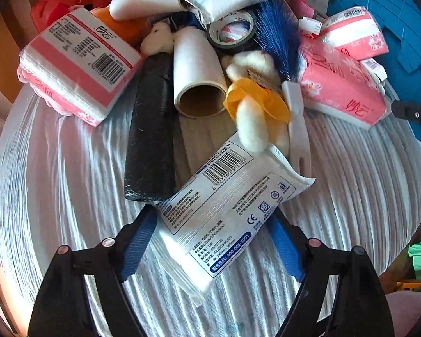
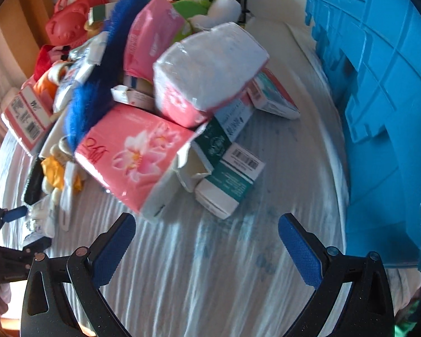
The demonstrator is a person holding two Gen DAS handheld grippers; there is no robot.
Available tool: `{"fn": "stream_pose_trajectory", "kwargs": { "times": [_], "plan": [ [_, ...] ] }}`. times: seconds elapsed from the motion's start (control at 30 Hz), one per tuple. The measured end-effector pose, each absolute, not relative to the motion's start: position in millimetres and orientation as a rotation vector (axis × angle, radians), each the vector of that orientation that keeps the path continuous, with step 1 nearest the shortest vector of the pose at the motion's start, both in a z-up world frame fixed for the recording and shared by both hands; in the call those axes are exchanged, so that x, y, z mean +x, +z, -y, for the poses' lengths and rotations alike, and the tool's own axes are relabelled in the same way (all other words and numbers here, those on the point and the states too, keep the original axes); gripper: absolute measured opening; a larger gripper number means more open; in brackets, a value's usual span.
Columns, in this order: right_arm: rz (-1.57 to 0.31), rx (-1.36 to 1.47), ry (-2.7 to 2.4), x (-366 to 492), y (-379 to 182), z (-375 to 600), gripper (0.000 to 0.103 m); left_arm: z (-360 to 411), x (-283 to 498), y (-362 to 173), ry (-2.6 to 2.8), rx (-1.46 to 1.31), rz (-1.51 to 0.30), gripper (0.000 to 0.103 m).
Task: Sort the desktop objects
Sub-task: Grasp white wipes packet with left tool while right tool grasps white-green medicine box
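- White wipes pack [image 1: 224, 213] flat on striped cloth [image 1: 70, 196], just in front of black roll [image 1: 151, 129].
- Left gripper [image 1: 210, 241] astride pack's near end; whether pads grip cannot be told.
- Right gripper [image 2: 206, 241] spread wide, empty, over bare cloth near pink tissue pack [image 2: 132, 154].

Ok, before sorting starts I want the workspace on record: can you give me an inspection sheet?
Surface: white striped cloth, wrinkled.
Job's things: tissue packs, boxes, wipes pack, rolls, plush toys, tape, blue brush.
Clutter: all of it in one overlapping heap.
Grippers: left gripper has the wipes pack between its fingers, contact unclear; right gripper open over bare cloth.
Cables: nothing seen.
Surroundings: blue crate to the right of the heap, red basket behind it.
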State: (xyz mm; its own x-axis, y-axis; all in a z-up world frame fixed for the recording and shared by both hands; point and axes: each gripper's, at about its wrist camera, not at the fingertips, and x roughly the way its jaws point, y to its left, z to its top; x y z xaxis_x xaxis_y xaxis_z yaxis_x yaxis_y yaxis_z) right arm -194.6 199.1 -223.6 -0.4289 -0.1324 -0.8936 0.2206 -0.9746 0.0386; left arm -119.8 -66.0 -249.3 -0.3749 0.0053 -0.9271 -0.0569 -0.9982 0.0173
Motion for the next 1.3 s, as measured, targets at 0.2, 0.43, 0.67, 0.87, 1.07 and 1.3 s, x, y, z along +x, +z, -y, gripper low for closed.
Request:
{"fn": "stream_pose_trajectory", "kwargs": {
  "times": [0.2, 0.43, 0.67, 0.87, 1.07, 1.3],
  "plan": [
    [-0.079, 1.577, -2.53, -207, -232, -212, 0.085, 69, -127, -244, 2.603, -1.768, 0.06, 0.068],
    [-0.025, 1.59, -2.513, -223, -238, -216, 0.059, 72, -126, -240, 2.579, -1.807, 0.207, 0.065],
    [-0.002, 1.575, -2.517, -235, -242, -221, 0.049, 62, -119, -238, 2.596, -1.822, 0.17, 0.065],
    [-0.035, 1.598, -2.516, -228, -239, -232, 0.04, 39, -101, -219, 2.586, -1.78, 0.102, 0.065],
    [-0.119, 1.563, -2.48, -201, -230, -232, 0.038, 29, -85, -191, 2.663, -1.695, 0.064, 0.062],
    [-0.121, 1.379, -2.494, -187, -190, -220, 0.038, 29, -84, -153, 2.799, -1.542, 0.05, 0.061]
  ]
}}
